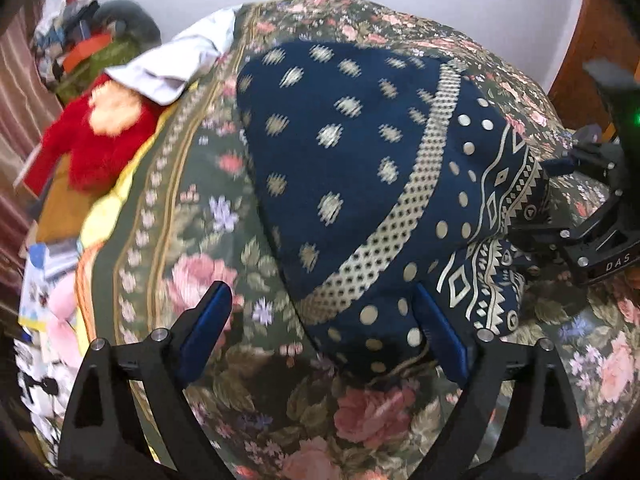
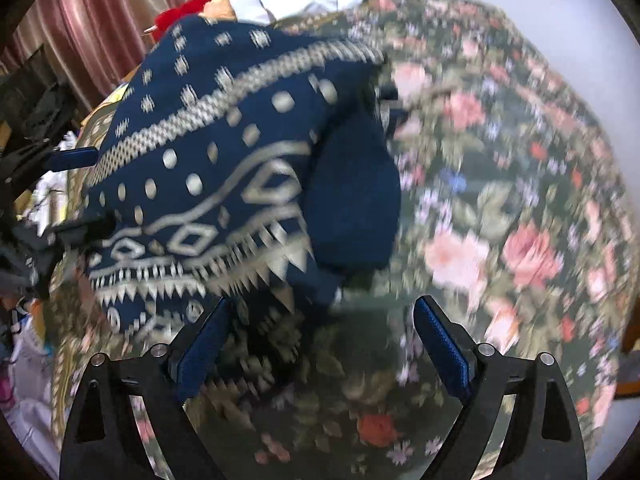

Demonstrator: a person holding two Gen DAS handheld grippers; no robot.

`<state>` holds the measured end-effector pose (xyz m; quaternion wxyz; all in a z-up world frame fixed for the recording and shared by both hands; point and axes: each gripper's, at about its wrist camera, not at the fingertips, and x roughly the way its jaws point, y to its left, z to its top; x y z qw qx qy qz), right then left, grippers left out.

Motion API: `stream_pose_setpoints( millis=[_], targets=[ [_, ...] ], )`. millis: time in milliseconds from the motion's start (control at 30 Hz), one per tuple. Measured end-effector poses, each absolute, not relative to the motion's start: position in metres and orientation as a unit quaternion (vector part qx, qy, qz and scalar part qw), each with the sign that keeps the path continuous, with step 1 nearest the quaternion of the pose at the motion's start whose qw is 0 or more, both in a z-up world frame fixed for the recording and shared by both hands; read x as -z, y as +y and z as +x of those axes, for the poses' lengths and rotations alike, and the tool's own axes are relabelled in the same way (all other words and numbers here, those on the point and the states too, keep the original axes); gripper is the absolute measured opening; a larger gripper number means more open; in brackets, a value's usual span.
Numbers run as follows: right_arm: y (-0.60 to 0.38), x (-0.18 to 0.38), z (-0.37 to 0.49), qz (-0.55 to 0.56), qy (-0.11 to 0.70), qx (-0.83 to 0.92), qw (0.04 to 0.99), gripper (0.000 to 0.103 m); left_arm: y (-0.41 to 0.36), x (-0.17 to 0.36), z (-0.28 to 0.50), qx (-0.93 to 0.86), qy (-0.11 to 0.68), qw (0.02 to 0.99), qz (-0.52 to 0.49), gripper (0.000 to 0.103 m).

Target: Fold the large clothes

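Navy garment (image 1: 344, 168): woven cloth, matt, with pale printed dots and zigzag bands that look flat, no sheen. Bedspread (image 1: 248, 240) under it: floral cloth, matt, slightly coarse weave. My left gripper (image 1: 324, 332): black matt plastic arms, blue ribbed pads, small bright metal pins at the joints. My right gripper (image 2: 322, 334): same build, same ribbed blue pads. Red soft toy (image 1: 96, 144): fluffy plush pile. White cloth (image 1: 180, 60) beside it: smooth, thin fabric. Curtain (image 2: 100, 20): pinkish cloth in folds, faint sheen.
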<state>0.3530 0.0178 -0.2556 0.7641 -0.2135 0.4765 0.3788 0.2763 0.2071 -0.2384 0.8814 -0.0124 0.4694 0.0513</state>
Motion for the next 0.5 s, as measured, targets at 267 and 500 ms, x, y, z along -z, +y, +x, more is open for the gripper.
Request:
stream_pose_setpoints(
  millis=[267,500],
  targets=[
    [-0.024,0.213,0.363,-0.182,0.451,-0.361,0.796,0.092,0.213,0.194,0.26,-0.098,0.416,0.903,0.038,0.092],
    [0.018,0.177,0.387,-0.12,0.406,-0.374,0.825,0.092,0.236,0.165,0.308,-0.117,0.377,0.918,-0.02,0.092]
  ],
)
